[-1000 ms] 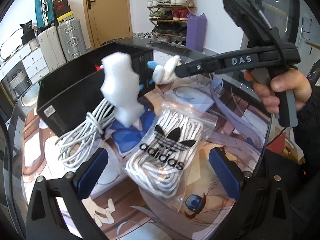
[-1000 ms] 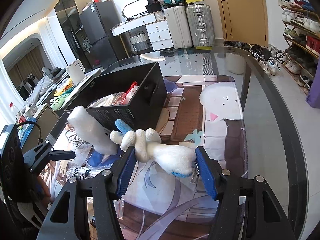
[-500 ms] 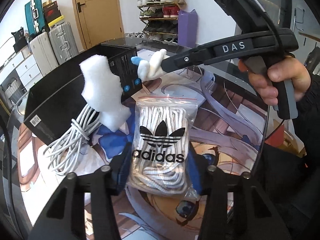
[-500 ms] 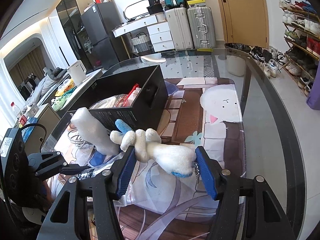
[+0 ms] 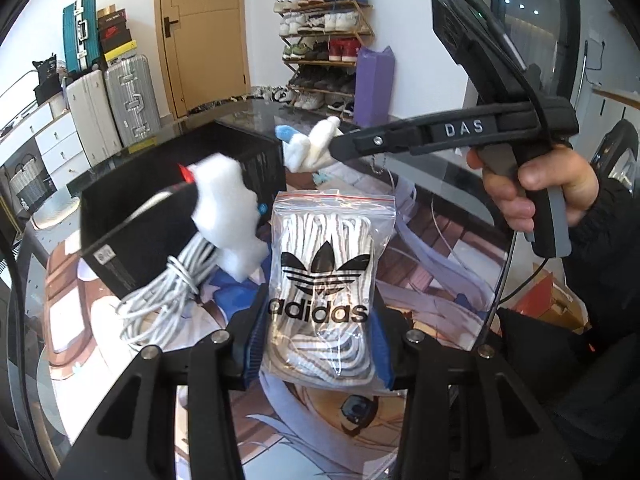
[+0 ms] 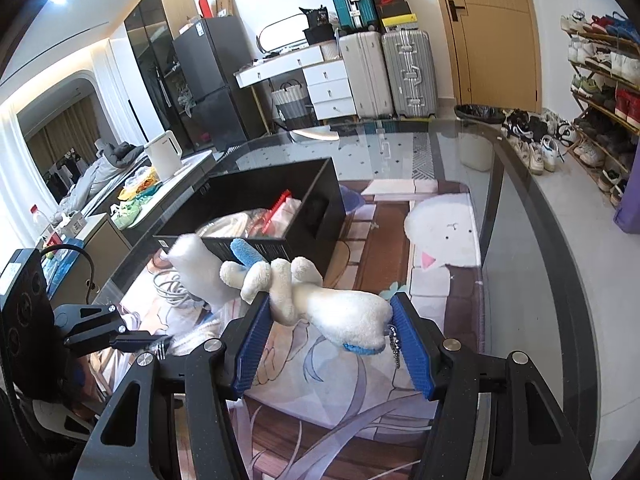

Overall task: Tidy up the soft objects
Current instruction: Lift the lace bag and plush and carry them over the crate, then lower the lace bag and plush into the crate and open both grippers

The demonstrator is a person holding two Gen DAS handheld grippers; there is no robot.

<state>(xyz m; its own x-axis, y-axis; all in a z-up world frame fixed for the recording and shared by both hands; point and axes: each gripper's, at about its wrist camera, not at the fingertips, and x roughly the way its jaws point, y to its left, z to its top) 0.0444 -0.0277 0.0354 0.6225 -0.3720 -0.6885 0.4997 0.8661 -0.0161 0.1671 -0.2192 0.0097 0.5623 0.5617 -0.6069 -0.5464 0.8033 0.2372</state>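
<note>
I am seeing blue pads on my black left tool [image 5: 318, 344], pressing a clear zip bag [image 5: 326, 280] with a red seal line, black logo lettering and white laces. My right tool [image 6: 332, 340], also black with blue pads, is holding a cream plush toy [image 6: 320, 296] with a blue tip. The box [image 6: 276, 216] is showing black.

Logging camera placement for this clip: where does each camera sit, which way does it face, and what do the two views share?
Left wrist: rides the left gripper, looking along its fingers, shut on the adidas bag; the person's right hand and right gripper show opposite.
Right wrist: rides the right gripper, shut on the plush toy, facing the black box and suitcases; the left gripper shows at lower left.
Shared: the plush toy, black box, white foam piece, cable bundle, both grippers.
</note>
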